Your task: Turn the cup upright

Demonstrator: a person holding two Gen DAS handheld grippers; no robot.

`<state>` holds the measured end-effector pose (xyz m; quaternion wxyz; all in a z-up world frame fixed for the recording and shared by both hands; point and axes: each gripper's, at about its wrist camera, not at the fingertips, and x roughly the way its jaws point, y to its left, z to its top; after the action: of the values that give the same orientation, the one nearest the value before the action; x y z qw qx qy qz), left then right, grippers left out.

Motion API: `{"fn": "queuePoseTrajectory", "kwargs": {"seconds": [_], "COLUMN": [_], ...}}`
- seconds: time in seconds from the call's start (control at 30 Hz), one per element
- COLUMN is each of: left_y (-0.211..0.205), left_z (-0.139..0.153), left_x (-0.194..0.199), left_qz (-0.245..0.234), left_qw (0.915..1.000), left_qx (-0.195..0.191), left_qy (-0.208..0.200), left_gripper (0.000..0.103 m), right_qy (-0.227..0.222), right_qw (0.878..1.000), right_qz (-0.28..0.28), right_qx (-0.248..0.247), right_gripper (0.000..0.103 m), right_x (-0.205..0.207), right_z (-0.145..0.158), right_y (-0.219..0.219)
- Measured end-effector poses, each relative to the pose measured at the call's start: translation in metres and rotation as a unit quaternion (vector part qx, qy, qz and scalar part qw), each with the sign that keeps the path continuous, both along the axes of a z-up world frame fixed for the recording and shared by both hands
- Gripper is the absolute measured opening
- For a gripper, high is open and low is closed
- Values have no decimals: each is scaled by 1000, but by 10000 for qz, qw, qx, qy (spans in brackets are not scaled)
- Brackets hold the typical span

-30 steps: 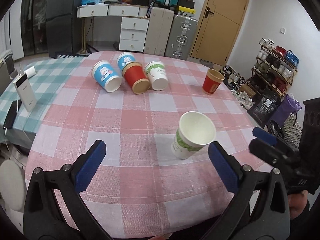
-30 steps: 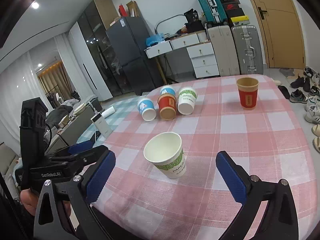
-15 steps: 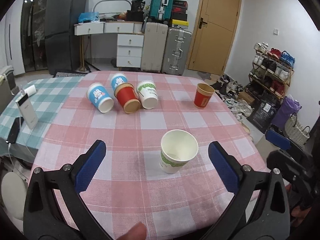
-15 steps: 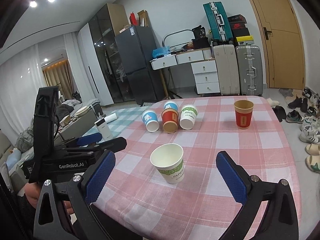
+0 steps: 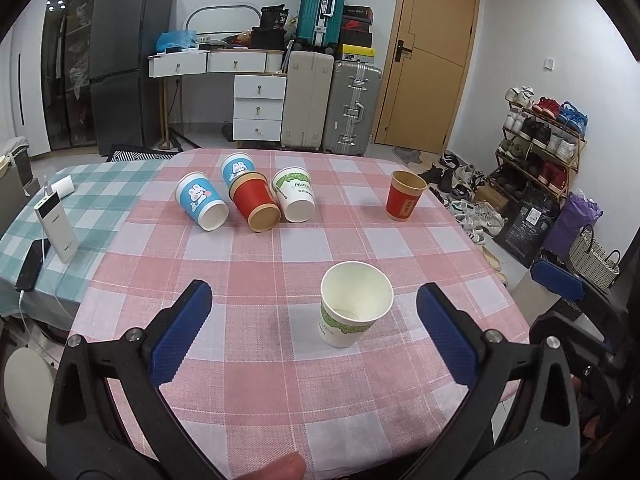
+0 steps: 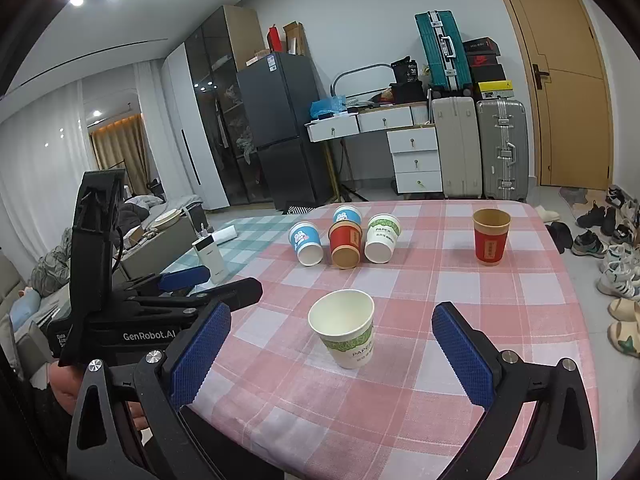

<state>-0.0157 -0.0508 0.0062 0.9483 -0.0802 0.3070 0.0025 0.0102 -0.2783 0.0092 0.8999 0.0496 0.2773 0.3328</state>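
Observation:
A white cup with green print [image 5: 352, 308] [image 6: 346, 326] stands upright near the front of the pink checked table [image 5: 280, 264]. A red cup [image 5: 404, 196] [image 6: 490, 236] stands upright at the far right. Several cups lie on their sides at the far middle: two blue [image 5: 202, 202], one red [image 5: 256, 206], one white and green [image 5: 296, 194]. My left gripper [image 5: 314, 338] is open and empty, behind the near cup. My right gripper [image 6: 332, 354] is open and empty, also behind that cup.
A white power bank [image 5: 56, 226] and a phone [image 5: 32, 264] sit on the green checked cloth at the left. A shoe rack [image 5: 540, 140] stands to the right. Suitcases [image 5: 332, 104], drawers and a fridge stand beyond the table.
Both grippers have drawn back and up from the near white cup, which now looks smaller and farther. The cups have not moved.

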Motion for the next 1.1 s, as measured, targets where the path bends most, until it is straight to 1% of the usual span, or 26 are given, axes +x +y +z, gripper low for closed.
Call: {"fn": "queuePoseTrajectory", "kwargs": {"seconds": [0.17, 1.1], "left_y": [1, 1], "left_z": [-2, -4], "left_x": [-2, -1], "left_qz": [-48, -26], "left_qw": [9999, 9998], "left_qx": [-12, -52], "left_qy": [104, 216], "left_gripper": [102, 102], "right_qy": [36, 95], "right_qw": [10000, 10000], "right_qz": [10, 9], "right_qx": [15, -12], "right_gripper": [103, 103], "right_x": [0, 2], "right_z": [-1, -5], "right_y": [2, 4]}}
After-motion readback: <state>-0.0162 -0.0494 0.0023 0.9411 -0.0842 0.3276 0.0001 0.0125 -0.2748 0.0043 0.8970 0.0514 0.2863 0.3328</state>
